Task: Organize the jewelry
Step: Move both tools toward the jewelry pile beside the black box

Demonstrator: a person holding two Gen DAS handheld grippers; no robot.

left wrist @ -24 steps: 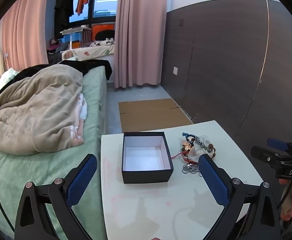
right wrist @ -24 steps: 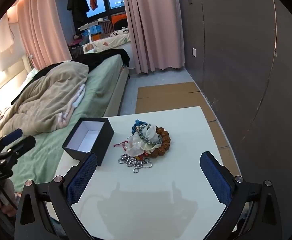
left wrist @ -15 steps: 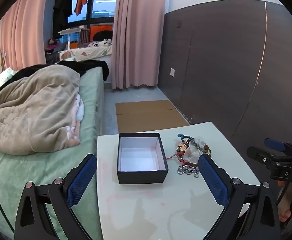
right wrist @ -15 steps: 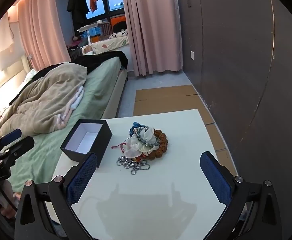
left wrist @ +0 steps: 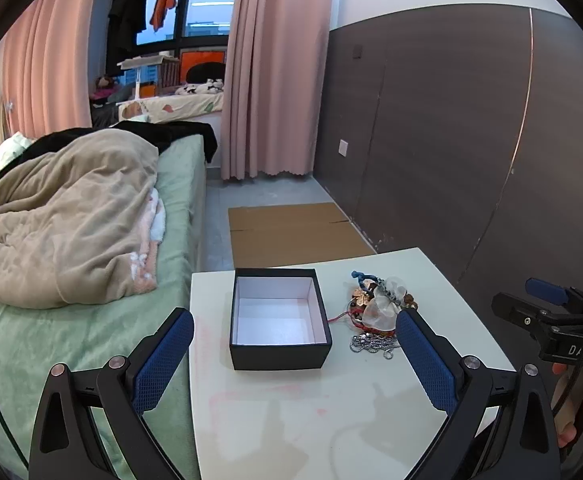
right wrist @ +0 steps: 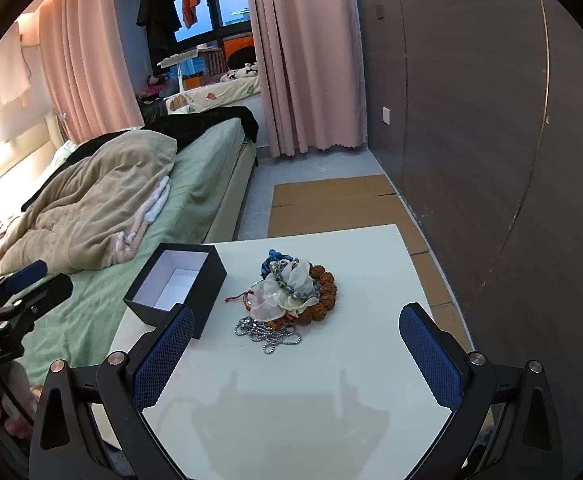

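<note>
An open black box with a white empty inside stands on the white table. It also shows in the right wrist view. Right of it lies a jewelry pile: silver ball chain, brown bead bracelet, blue piece, red cord, a sheer pouch. The pile also shows in the right wrist view. My left gripper is open and empty, hovering in front of the box. My right gripper is open and empty, above the table in front of the pile.
A bed with a beige duvet touches the table's left side. Flat cardboard lies on the floor behind the table. A dark panelled wall runs along the right. Pink curtains hang at the back.
Both grippers have drawn back and risen a little; the box and the pile look slightly farther and lower in both views. Nothing on the table has moved.
</note>
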